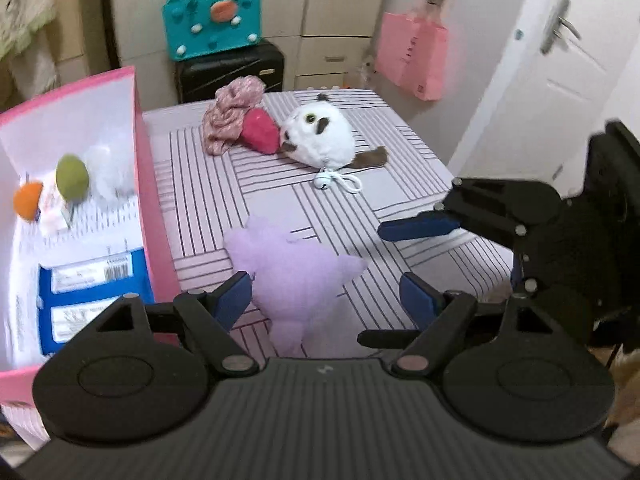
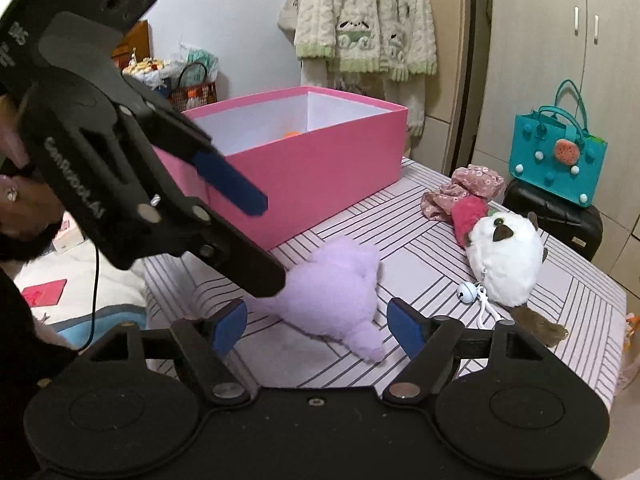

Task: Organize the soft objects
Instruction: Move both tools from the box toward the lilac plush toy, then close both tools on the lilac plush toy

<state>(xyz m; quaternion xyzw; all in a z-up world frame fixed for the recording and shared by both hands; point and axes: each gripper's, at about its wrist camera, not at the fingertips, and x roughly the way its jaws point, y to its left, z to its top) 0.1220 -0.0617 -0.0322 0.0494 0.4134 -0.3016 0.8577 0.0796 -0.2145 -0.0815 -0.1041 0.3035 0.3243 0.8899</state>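
A lilac plush (image 1: 296,276) (image 2: 336,296) lies on the striped table (image 1: 400,144) (image 2: 568,300). My left gripper (image 1: 326,298) is open, its blue pads either side of the plush's near end, not closed on it. My right gripper (image 2: 316,326) is open just in front of the plush; it also shows in the left wrist view (image 1: 420,240). Farther back lie a white owl plush (image 1: 320,136) (image 2: 504,264), a red plush (image 1: 260,132) (image 2: 468,214) and a floral pink cloth (image 1: 232,112) (image 2: 468,188). The pink box (image 1: 156,216) (image 2: 312,176) holds an orange ball (image 1: 27,200), a green ball (image 1: 72,178) and a white fluffy toy (image 1: 110,176).
A teal bag (image 1: 212,20) (image 2: 556,160) sits on a black suitcase (image 1: 232,72) (image 2: 560,216) behind the table. A pink bag (image 1: 412,56) hangs by the white door (image 1: 560,80). The table's right edge drops off near my right gripper.
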